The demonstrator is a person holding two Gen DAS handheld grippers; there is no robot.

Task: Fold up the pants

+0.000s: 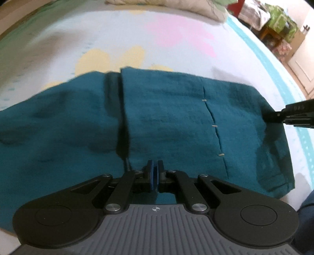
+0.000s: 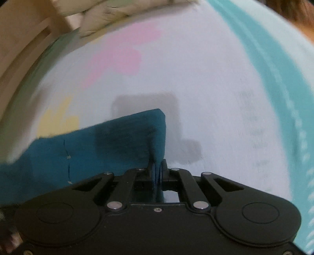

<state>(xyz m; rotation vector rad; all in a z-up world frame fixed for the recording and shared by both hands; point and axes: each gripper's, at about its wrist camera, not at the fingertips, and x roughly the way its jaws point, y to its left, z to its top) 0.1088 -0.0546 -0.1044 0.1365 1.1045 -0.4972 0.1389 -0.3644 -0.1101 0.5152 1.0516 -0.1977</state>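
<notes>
Teal pants [image 1: 166, 109] lie spread across the bed, with a folded layer on top and a slit pocket with pale stitches. My left gripper [image 1: 155, 166] sits low over the near edge of the pants with its jaws closed, nothing visibly between the pads. My right gripper [image 2: 158, 166] is shut on the right end of the pants [image 2: 121, 141] and holds that edge lifted off the sheet. The right gripper also shows in the left wrist view [image 1: 274, 115] at the pants' right end.
The bed sheet [image 1: 176, 49] is white with pink and yellow patches and a turquoise border [image 2: 274, 78]. Pillows [image 1: 176, 5] lie at the far end. A wooden headboard [image 2: 23, 39] stands at the left. Furniture with green cloth [image 1: 280, 23] stands beyond the bed.
</notes>
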